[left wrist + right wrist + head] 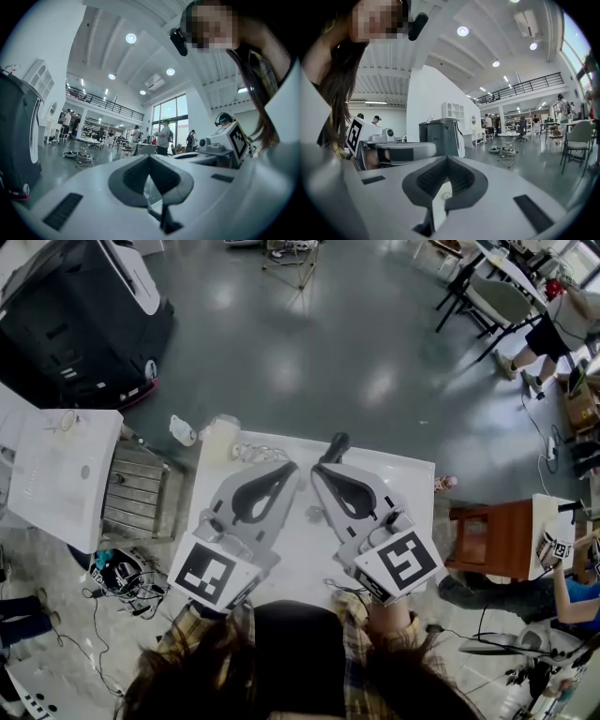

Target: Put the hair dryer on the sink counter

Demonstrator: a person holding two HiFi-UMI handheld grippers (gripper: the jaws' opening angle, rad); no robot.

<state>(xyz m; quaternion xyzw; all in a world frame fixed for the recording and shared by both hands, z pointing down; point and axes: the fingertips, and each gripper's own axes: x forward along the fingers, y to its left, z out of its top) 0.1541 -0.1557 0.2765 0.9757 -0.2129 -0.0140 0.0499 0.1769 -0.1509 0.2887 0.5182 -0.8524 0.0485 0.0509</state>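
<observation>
Head view, task's thing: a dark elongated object, taken to be the hair dryer (335, 446), is seen on the white table (412, 486) near its far edge.
Head view, long axis: it runs away from the person, tipped slightly to the right (which end is nozzle and which is handle cannot be told).
Head view, nearer claw: the right gripper (319, 472) is pointed almost at it, and the near end lies just beyond the tips. The left gripper (287, 471) is held beside it, a little further off to the left.
Head view, destination: a white unit (56, 479) at far left is judged to be the sink counter. It is well apart from the table, with a slatted rack (131, 495) between them.
Left gripper view, claw state: the tips of the left gripper (150, 158) are seen met at a point, with nothing gripped. The view is aimed out into the hall, so the hair dryer is not shown.
Right gripper view, claw state: the tips of the right gripper (446, 161) are likewise seen together and empty. Only a pale sliver of table shows through the gap behind them.
Coming move, judged: the right claw would need to be spread and pushed forward along the dryer's axis, and the load then carried leftward past the left gripper.
</observation>
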